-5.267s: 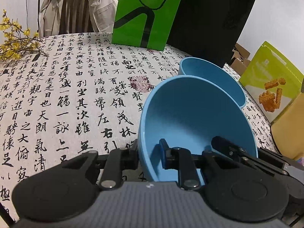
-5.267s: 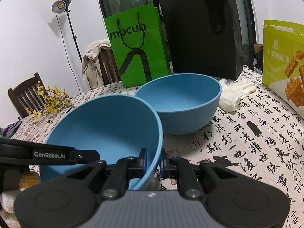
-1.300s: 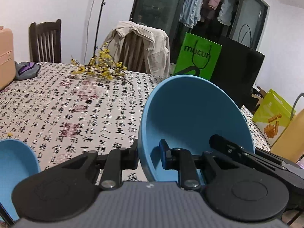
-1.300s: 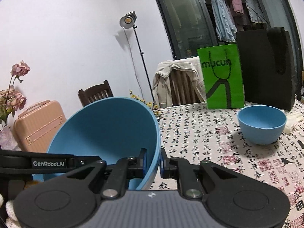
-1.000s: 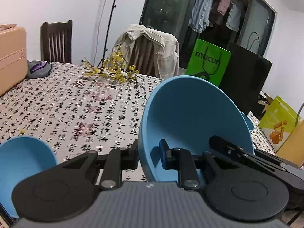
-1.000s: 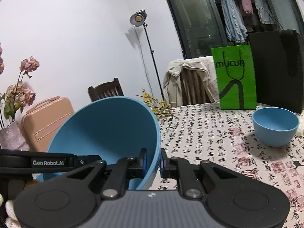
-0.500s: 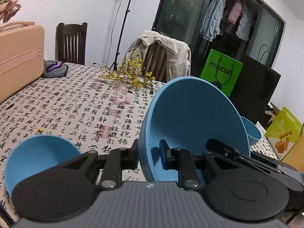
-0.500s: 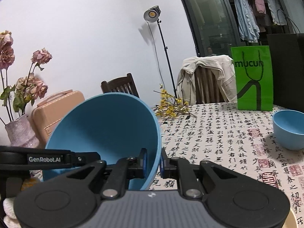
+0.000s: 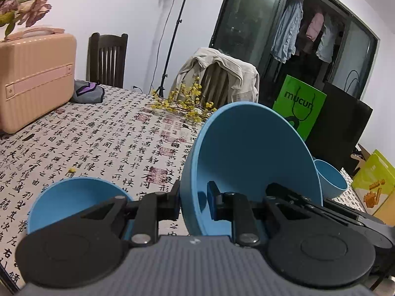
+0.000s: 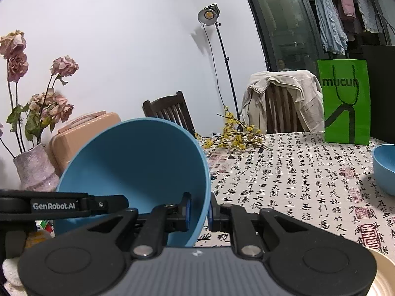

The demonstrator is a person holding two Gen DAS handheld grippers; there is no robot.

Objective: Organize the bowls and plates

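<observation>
Both grippers clamp one large blue bowl point(image 9: 249, 153), tilted up off the table point(image 9: 103, 133) with its mouth toward the cameras; the left gripper point(image 9: 193, 201) pinches the rim on one side, one finger inside and one outside, and the right gripper point(image 10: 198, 209) pinches the opposite rim likewise. Low and to the left in the left wrist view a second blue bowl point(image 9: 71, 199) sits upright on the calligraphy cloth, partly hidden by the gripper body; a third blue bowl point(image 10: 385, 167) stands well apart to the right, near a green bag point(image 10: 345, 101) and a black bag point(image 9: 338, 128). A spray of yellow flowers point(image 9: 182, 103) lies across the far middle; a pink suitcase point(image 9: 32, 76) and a vase of dried roses point(image 10: 34, 167) crowd the left edge. Between the bowls the cloth lies bare — open room. A pale curved rim point(image 10: 382, 271) at the lower right is possibly a plate.
</observation>
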